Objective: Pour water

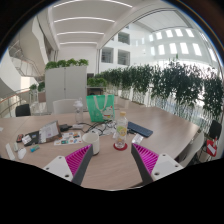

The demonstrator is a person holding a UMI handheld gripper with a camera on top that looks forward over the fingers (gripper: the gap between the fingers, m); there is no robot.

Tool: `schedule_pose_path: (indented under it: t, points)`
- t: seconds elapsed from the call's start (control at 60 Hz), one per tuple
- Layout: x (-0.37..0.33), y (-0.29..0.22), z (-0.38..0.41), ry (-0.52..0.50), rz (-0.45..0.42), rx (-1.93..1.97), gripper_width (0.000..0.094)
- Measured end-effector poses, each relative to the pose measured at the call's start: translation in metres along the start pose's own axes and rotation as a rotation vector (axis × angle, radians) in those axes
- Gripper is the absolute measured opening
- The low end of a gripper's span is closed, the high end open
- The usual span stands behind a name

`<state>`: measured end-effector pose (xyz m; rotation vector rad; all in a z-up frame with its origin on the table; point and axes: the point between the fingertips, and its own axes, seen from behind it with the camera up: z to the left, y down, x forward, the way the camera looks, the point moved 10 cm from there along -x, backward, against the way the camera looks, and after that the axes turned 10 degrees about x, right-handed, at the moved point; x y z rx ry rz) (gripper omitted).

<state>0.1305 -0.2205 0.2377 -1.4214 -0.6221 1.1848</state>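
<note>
No readable text, labels, brands or numbers anywhere. The bottle [121, 130] on the surface [105, 165] carries a label band, but its print is too small to read. Items at the far side show no legible markings either.

A light wooden table [112, 170] bears a clear bottle [121, 130] just ahead of the fingers, a white cup [95, 143] beside it.

A clear plastic bottle [121, 127] stands upright on the wooden table [110, 170], just ahead of the right finger. Left of it, beyond the fingers' gap, stands 1 small clear cup [95, 139], also upright.
</note>
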Motion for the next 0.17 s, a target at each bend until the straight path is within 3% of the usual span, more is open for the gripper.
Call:
schedule_pose_path:
  t: [0.167]
  points:
    - [-0.090, -0.009, 0.042, 0.005, -0.014, -0.036, 0.0846]
